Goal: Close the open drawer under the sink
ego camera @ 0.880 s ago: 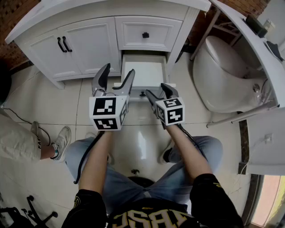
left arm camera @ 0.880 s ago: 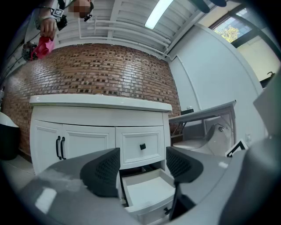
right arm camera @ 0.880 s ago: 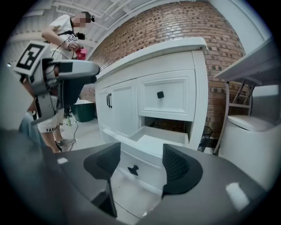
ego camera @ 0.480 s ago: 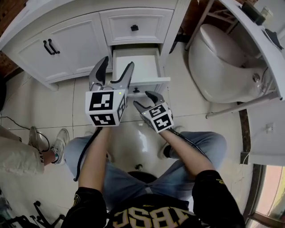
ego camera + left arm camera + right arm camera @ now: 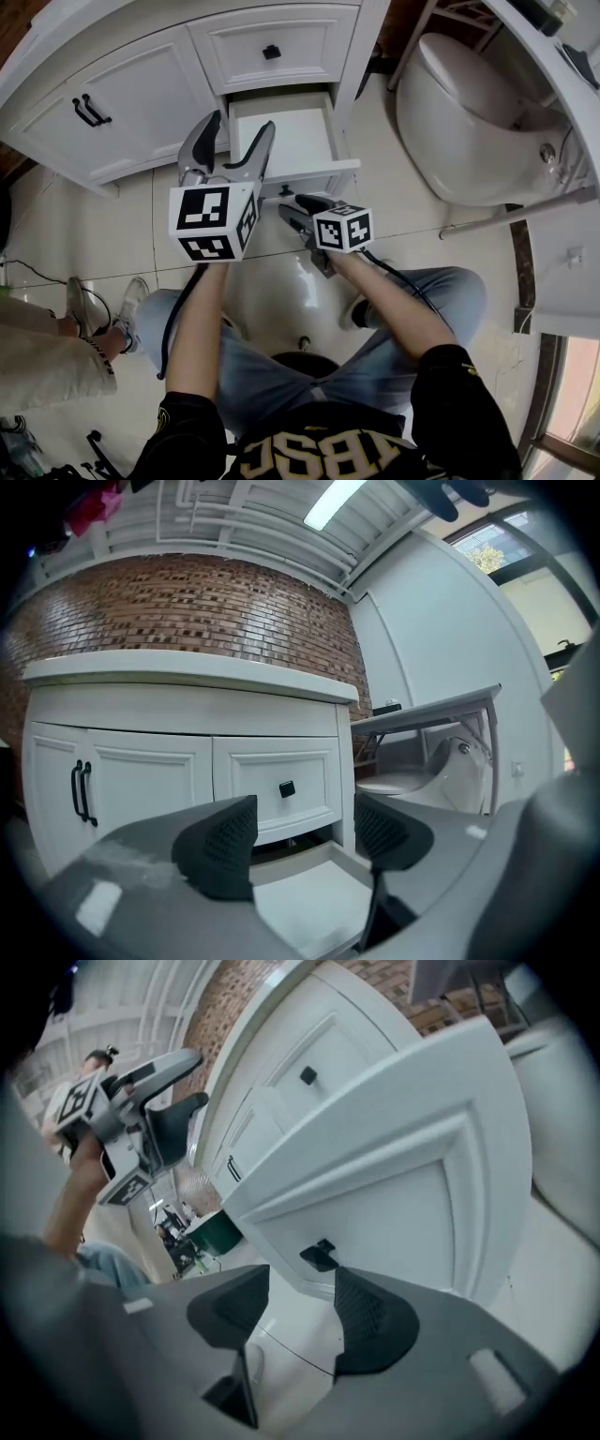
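The white vanity's lower drawer (image 5: 281, 136) stands pulled out and looks empty. Its front panel (image 5: 394, 1176) fills the right gripper view, with a small black knob (image 5: 319, 1255) just beyond the jaws. My right gripper (image 5: 291, 206) (image 5: 295, 1312) sits low against the outside of that front, rolled on its side, jaws a little apart and nothing between them. My left gripper (image 5: 237, 131) (image 5: 300, 841) hangs level over the drawer's left edge, jaws wide and empty. The shut upper drawer (image 5: 281, 789) lies ahead of it.
Two cabinet doors with black handles (image 5: 84, 111) lie left of the drawers. A white toilet (image 5: 459, 112) stands right of the vanity, under a white framed shelf (image 5: 553, 141). Another person's leg and shoe (image 5: 80, 309) are on the tiled floor at left.
My right gripper has rolled onto its side and dropped closer to the drawer front near the knob. The left gripper has kept its place over the drawer.
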